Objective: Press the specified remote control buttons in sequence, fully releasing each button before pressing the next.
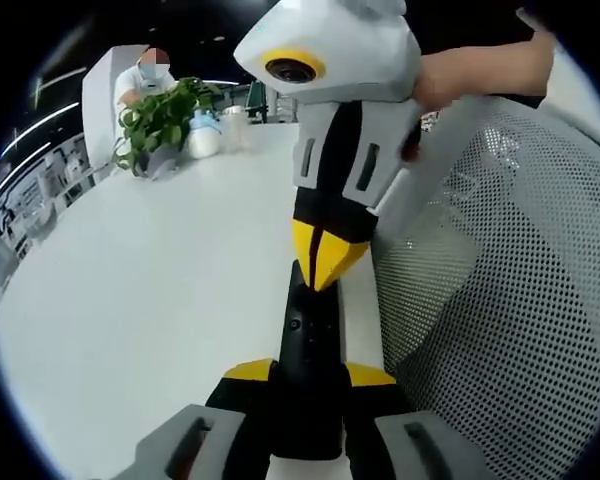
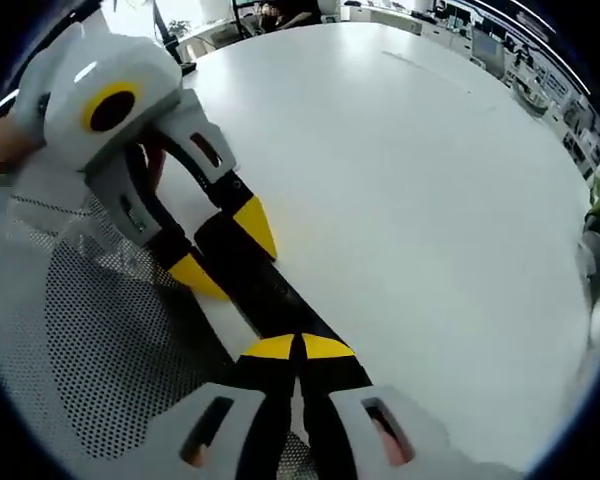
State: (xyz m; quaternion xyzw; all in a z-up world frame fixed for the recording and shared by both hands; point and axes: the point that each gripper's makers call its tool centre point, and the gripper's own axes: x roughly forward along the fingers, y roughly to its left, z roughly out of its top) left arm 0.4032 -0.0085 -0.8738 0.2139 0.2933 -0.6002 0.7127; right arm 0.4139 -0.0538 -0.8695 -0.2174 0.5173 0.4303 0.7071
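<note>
The left tool [image 1: 308, 372] pinches the slim black remote control [image 1: 307, 345] at the white counter's [image 1: 160, 300] near edge; the right tool [image 1: 325, 262], tips pressed together, bears on its far buttons; next, I judge, a full lift-off.

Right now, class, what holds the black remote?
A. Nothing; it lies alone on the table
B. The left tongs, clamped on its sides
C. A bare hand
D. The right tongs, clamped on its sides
B: the left tongs clamp the remote, while the shut right tongs point down at its top.
</note>
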